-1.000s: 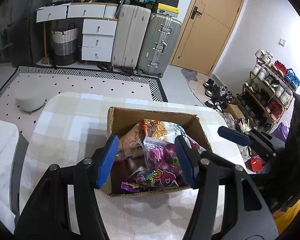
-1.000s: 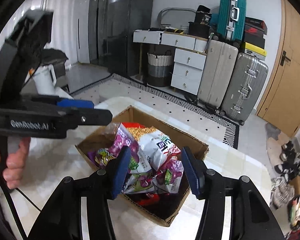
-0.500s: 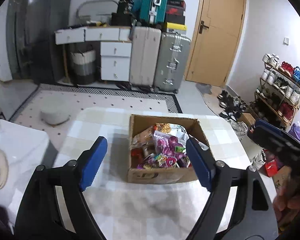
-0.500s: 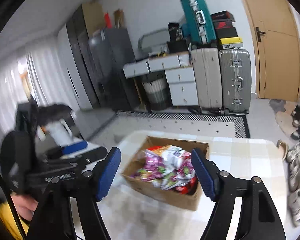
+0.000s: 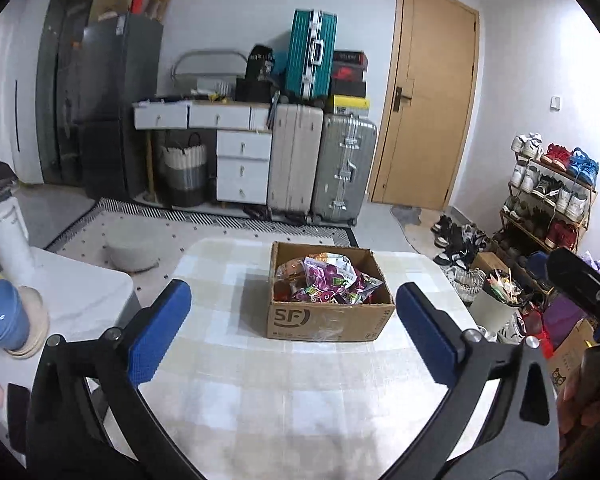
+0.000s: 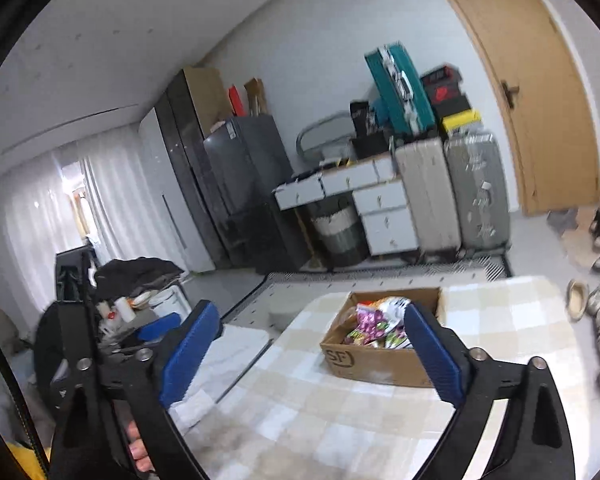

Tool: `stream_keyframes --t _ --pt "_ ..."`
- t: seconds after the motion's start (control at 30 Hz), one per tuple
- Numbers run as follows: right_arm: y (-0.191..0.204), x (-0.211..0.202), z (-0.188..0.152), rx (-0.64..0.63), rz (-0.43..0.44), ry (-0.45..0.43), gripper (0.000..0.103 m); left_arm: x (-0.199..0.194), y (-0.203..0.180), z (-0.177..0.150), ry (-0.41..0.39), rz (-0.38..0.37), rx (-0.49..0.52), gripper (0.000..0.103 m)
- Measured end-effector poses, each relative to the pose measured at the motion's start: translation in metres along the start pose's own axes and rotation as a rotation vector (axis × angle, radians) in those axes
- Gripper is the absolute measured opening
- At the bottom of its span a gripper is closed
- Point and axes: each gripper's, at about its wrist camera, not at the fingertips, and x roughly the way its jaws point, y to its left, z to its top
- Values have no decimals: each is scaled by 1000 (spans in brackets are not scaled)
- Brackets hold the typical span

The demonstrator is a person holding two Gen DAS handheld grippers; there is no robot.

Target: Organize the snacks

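Note:
A brown cardboard box (image 5: 328, 322) marked SF stands on the checked table (image 5: 260, 392). It is filled with colourful snack bags (image 5: 328, 284), mostly purple and white. My left gripper (image 5: 290, 336) is open and empty, held back from the box on its near side. My right gripper (image 6: 312, 354) is open and empty, well back from the box (image 6: 376, 366) and to its left. The snack bags (image 6: 376, 326) show above the box rim in the right wrist view. Part of the right gripper's body shows at the right edge of the left wrist view.
A white side table (image 5: 72, 296) with stacked bowls (image 5: 4, 320) stands left of the table. Suitcases (image 5: 320, 168), white drawers (image 5: 242, 168) and a dark fridge (image 5: 116, 108) line the far wall. A shoe rack (image 5: 548, 196) and floor clutter lie to the right.
Both grippers have pulled back and up from right over the box, and both have opened wider. The box now looks small and farther off. The snacks stayed in the box.

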Motion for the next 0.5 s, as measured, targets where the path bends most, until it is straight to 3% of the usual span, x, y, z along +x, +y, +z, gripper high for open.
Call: stream_keyframes --t 0.27,0.5 --pt "28 -70 -35 -54 -82 -125 102 -77 2 -34 -92 35 38 102" --pt "22 -98 -75 -43 -154 -150 102 -118 -1 -75 -168 75 86 102"
